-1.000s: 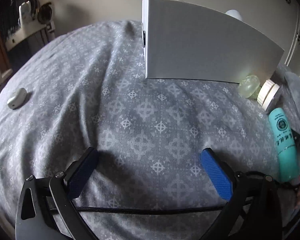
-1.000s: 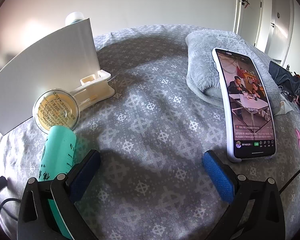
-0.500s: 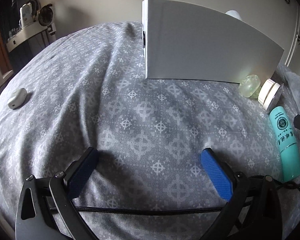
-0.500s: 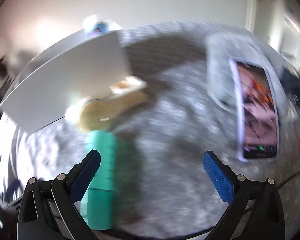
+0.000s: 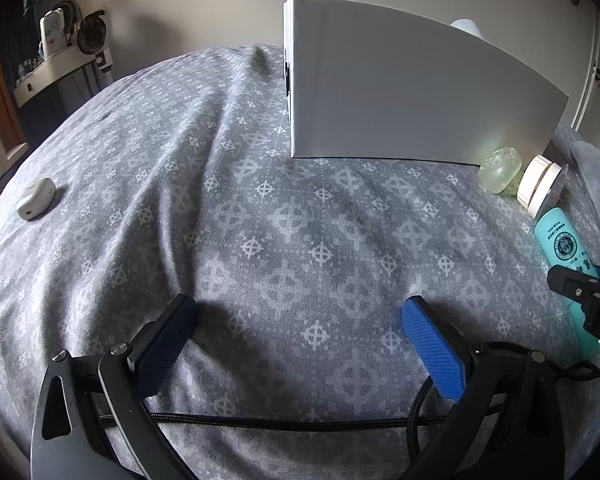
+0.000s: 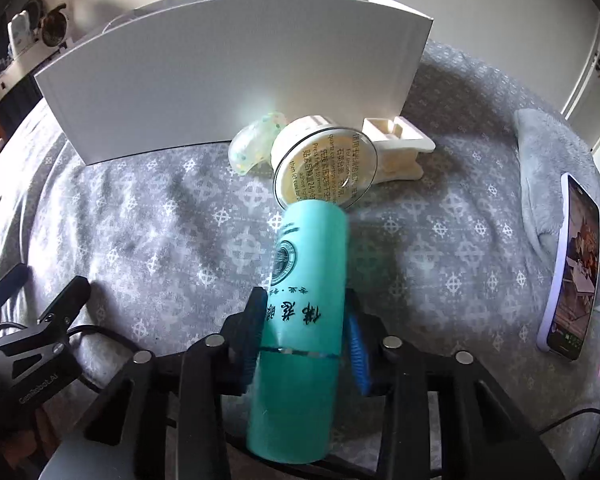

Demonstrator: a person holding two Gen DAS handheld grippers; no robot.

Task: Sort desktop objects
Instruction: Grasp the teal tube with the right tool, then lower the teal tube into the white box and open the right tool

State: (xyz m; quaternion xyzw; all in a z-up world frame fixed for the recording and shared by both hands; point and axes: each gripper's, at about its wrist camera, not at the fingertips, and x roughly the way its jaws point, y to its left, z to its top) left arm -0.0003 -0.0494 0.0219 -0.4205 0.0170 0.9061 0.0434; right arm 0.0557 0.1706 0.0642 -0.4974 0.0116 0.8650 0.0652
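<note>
My right tool is closing its jaws on the teal bottle; the bottle lies between the blue pads, and both pads sit against its sides near the seam of the cap. The bottle lies lengthwise along the tool, its far end pointing away from me and reaching up to a round cream jar with a clear printed lid. Just left of that jar, ahead of the tool, sits a small translucent speckled case, and to the jar's right a cream plastic holder. All three crowd against the foot of a white box standing across the far side. Well off to the tool's right, a phone with its screen lit lies beside a grey fluffy cloth.

My left tool stands wide open over the grey patterned bedspread, nothing between its pads. A small white earbud case lies far out to its left.
</note>
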